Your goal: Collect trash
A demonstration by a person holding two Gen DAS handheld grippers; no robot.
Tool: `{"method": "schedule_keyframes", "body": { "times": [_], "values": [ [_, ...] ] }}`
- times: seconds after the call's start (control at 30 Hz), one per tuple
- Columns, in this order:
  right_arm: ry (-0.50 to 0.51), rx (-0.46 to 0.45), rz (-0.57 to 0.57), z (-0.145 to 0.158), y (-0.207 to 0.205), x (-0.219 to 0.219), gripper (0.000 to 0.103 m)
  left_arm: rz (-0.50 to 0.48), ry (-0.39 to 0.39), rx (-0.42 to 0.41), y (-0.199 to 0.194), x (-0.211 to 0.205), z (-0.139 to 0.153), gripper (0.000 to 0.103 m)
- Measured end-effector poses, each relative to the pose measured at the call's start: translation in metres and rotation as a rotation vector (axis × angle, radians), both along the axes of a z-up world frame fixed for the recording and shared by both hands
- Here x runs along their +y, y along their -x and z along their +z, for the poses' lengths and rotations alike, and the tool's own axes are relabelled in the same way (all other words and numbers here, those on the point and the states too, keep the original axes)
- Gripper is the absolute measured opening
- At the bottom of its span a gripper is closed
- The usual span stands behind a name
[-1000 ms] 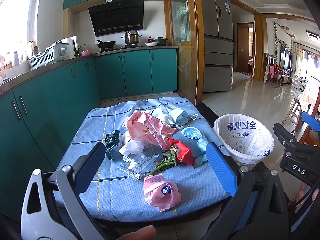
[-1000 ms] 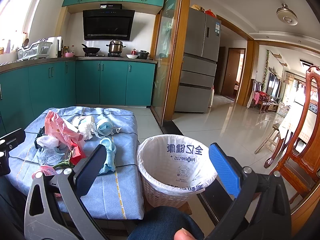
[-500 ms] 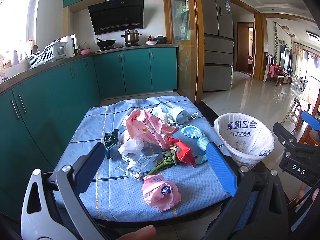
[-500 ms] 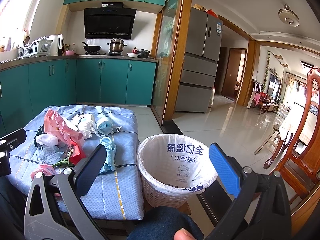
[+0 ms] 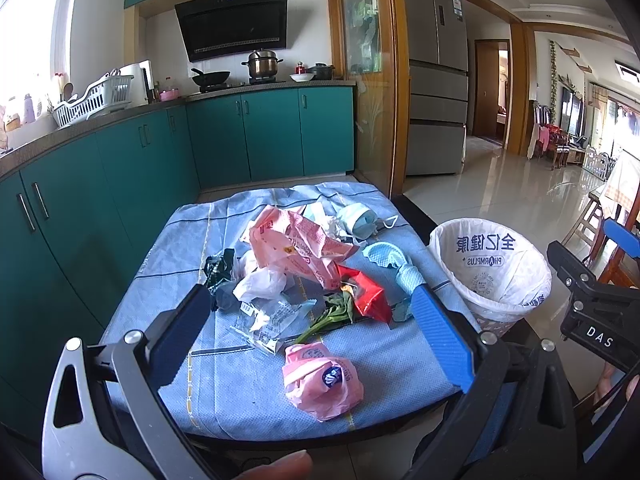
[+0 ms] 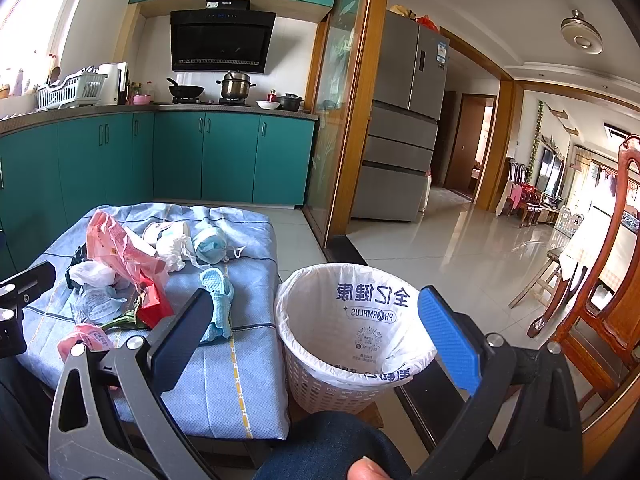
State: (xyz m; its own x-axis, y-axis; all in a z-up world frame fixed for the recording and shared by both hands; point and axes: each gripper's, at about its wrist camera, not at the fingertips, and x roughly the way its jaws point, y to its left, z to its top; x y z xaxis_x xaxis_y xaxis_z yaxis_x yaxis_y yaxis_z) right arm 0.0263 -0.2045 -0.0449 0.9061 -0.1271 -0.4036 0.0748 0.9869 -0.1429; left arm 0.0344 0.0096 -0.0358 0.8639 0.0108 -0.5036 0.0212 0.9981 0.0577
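Note:
A heap of trash lies on a low table under a blue cloth [image 5: 240, 392]: a pink wrapper [image 5: 296, 244], a red packet [image 5: 366, 292], a clear plastic bag [image 5: 272, 316], a green stem [image 5: 328, 316], blue masks [image 5: 360, 220] and a small pink packet [image 5: 320, 380] nearest me. My left gripper [image 5: 312, 320] is open and empty, above the table's near edge. A white-lined trash basket [image 6: 348, 328] stands on the floor right of the table. My right gripper [image 6: 316, 320] is open and empty, in front of the basket.
Teal kitchen cabinets [image 5: 120, 168] run along the left and back. A glass partition with a wooden frame [image 5: 372, 80] and a fridge [image 5: 436, 80] stand behind the table. A wooden chair [image 6: 608, 280] is at the right. Tiled floor [image 6: 460, 248] stretches beyond the basket.
Both grippers have drifted slightly; the scene sits a little lower in both views. Nothing was picked up or moved on the table.

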Motion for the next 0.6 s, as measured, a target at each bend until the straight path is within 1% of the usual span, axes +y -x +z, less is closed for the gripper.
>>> {"method": "schedule_keyframes", "body": {
  "times": [0.2, 0.23, 0.3, 0.33, 0.4, 0.5, 0.53, 0.57, 0.6],
  "values": [
    [0.008, 0.011, 0.010, -0.002, -0.002, 0.004, 0.100, 0.005, -0.002, 0.004, -0.001, 0.003, -0.003, 0.100],
    [0.019, 0.030, 0.002, -0.004, -0.005, 0.004, 0.100, 0.005, -0.004, 0.009, -0.002, 0.004, -0.004, 0.100],
    [0.031, 0.094, 0.003, -0.014, -0.015, 0.003, 0.100, 0.033, -0.003, 0.021, -0.008, 0.013, -0.009, 0.100],
    [0.022, 0.122, 0.033, -0.019, -0.017, 0.003, 0.100, 0.061, 0.002, 0.030, -0.012, 0.022, -0.015, 0.100],
    [-0.002, 0.145, 0.093, -0.027, -0.019, 0.005, 0.100, 0.100, 0.002, 0.050, -0.018, 0.035, -0.023, 0.100],
    [-0.025, 0.206, 0.201, -0.042, -0.024, 0.018, 0.099, 0.175, -0.028, 0.100, -0.028, 0.058, -0.039, 0.100],
    [-0.033, 0.216, 0.240, -0.045, -0.023, 0.024, 0.095, 0.207, -0.034, 0.129, -0.032, 0.067, -0.045, 0.099],
    [-0.046, 0.222, 0.281, -0.046, -0.023, 0.030, 0.093, 0.218, -0.029, 0.141, -0.034, 0.073, -0.048, 0.099],
    [-0.067, 0.231, 0.340, -0.048, -0.021, 0.038, 0.091, 0.231, -0.015, 0.157, -0.035, 0.082, -0.053, 0.096]
  ]
}}
